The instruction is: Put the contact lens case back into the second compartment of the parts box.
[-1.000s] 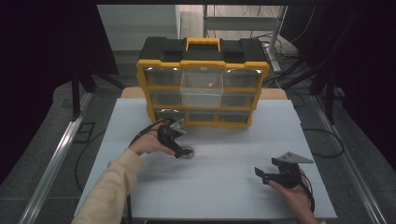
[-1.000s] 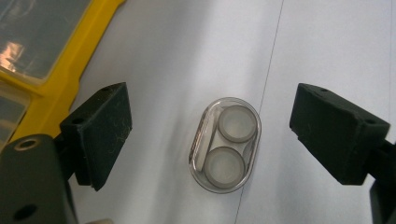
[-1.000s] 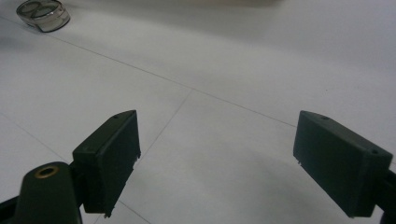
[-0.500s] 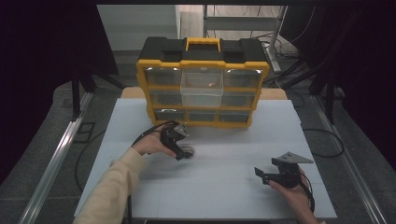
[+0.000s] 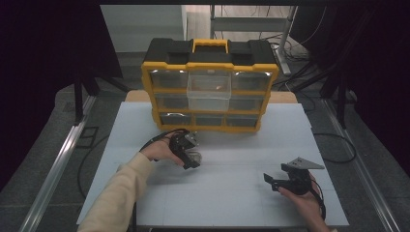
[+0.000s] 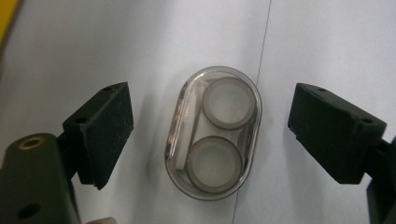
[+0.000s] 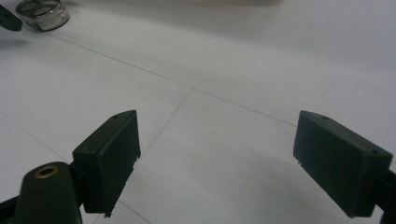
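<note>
Left gripper [image 6: 210,140]: I hold it above the case [image 6: 212,133], jaws spread wide to either side and touching nothing. The case, a clear oval holding two round wells, lies flat on the white tabletop [image 6: 327,42], centred between the jaws.

Right gripper [image 7: 217,163]: equally wide open and empty, resting low over bare tabletop, well apart from the case [image 7: 43,14].

Progress, as I judge it: approach and alignment are complete; closing, lifting and placing remain. The organizer [image 5: 210,87], with one middle drawer [image 5: 209,91] pulled out, is a likely destination.

Views: the left gripper view resolves the wells and the jaw clearance. The high view supplies the layout, with the left gripper [image 5: 189,154] near the organizer and the right gripper [image 5: 285,181] at the near right.
</note>
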`<state>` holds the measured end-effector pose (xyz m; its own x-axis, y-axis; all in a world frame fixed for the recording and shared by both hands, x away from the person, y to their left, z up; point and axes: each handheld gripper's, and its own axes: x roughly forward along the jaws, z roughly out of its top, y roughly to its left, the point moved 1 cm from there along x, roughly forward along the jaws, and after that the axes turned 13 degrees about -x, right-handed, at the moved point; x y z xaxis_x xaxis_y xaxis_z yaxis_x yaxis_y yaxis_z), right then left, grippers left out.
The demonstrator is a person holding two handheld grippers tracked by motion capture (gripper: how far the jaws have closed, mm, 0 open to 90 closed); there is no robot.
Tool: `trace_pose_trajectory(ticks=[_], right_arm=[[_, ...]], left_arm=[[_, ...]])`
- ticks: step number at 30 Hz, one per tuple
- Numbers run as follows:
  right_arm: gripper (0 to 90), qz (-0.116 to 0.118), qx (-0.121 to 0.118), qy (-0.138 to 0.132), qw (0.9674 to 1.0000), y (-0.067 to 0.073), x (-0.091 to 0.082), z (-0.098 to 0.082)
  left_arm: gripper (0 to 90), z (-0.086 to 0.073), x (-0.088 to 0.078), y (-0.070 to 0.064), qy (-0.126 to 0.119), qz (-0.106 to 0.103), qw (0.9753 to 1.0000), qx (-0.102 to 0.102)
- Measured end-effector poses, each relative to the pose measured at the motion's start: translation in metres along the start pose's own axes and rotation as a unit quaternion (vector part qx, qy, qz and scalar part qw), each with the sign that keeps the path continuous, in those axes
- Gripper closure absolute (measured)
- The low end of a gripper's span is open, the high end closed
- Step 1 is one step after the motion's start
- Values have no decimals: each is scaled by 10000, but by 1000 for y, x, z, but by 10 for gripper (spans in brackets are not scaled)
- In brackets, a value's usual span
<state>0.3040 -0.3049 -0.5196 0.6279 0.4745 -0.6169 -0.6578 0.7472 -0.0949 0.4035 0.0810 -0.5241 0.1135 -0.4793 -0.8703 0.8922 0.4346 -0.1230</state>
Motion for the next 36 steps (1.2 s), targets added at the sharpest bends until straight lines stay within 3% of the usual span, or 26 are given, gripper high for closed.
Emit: trace_pose_trajectory(ticks=[6,15,19,22,29,36], right_arm=[[150,-3,-5,-2,10000,0,0,0],[150,-5,-4,-4,10000,0,0,0],[150,-5,-4,-4,10000,0,0,0],[150,-8,-6,-3,10000,0,0,0],[150,-5,-2,-4,10000,0,0,0],[150,-20,-6,4,10000,-1,-1,0]], left_arm=[[152,0,3,0,60,13,10000,54],[255,-1,5,-1,130,-64,9998,148],[342,-2,3,-2,106,-125,9995,254],[469,-3,1,-3,78,-155,9992,363],[478,-3,1,-5,18,-113,9982,587],[479,-4,-5,-9,-101,-62,9987,503]])
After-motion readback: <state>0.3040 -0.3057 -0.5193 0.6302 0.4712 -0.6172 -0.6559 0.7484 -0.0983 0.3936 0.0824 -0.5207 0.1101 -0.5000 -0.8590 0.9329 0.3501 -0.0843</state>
